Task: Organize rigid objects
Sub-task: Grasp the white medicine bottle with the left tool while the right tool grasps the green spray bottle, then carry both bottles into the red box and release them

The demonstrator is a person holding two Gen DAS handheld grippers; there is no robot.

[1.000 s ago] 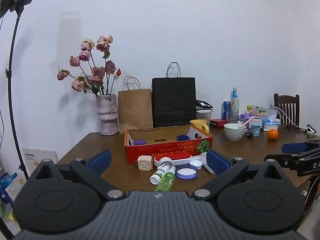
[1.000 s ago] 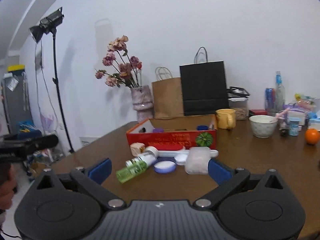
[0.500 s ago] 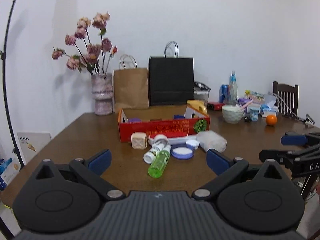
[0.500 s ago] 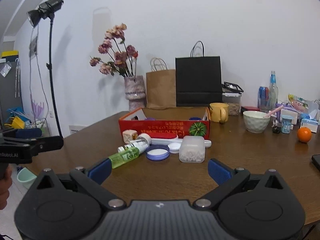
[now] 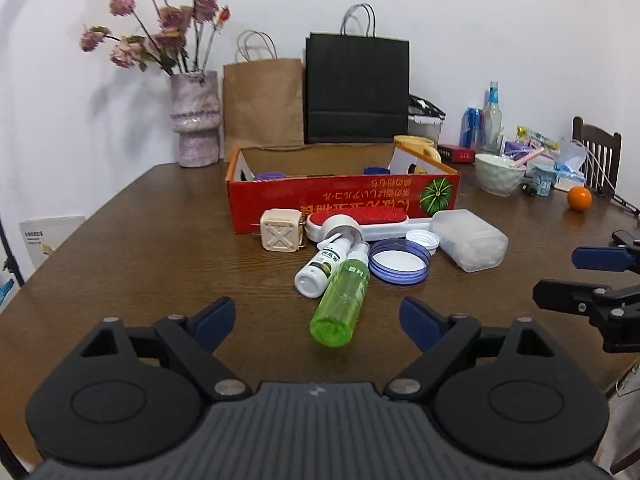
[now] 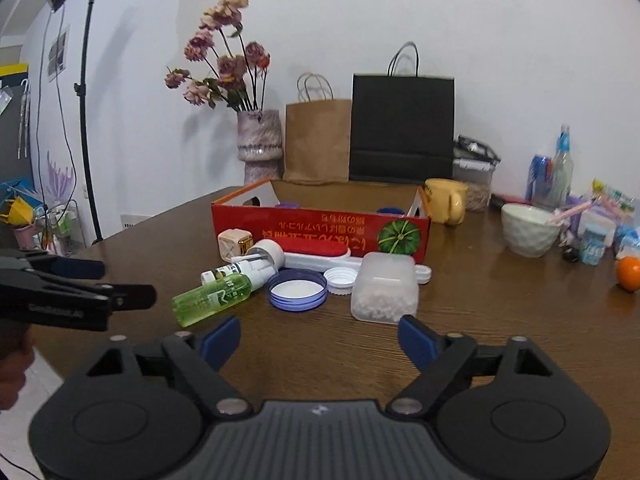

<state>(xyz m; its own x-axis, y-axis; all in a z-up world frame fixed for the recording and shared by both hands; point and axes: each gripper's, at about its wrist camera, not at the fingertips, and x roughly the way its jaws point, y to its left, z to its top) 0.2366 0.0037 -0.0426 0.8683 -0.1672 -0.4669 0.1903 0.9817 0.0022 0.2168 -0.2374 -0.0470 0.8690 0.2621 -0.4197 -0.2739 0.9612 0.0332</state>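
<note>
A red cardboard box (image 5: 344, 200) (image 6: 320, 226) stands open on the brown table. In front of it lie a green bottle (image 5: 342, 304) (image 6: 212, 298), a white bottle (image 5: 326, 262), a beige cube (image 5: 280, 230), a red-topped brush (image 5: 360, 218), a blue lid (image 5: 400, 260) (image 6: 298, 290), a small white cap (image 5: 422, 238) and a clear plastic box (image 5: 470, 244) (image 6: 384, 286). My left gripper (image 5: 318, 320) is open and empty, just short of the green bottle. My right gripper (image 6: 320, 340) is open and empty, just short of the clear box.
A vase of flowers (image 5: 196, 120), a brown bag (image 5: 262, 104) and a black bag (image 5: 358, 90) stand behind the box. A yellow mug (image 6: 446, 200), a bowl (image 5: 500, 174), bottles and an orange (image 5: 579, 198) crowd the right side. A light stand (image 6: 86, 80) is at left.
Both grippers have moved forward and lower toward the pile of objects in front of the box. Both stay open and empty.
</note>
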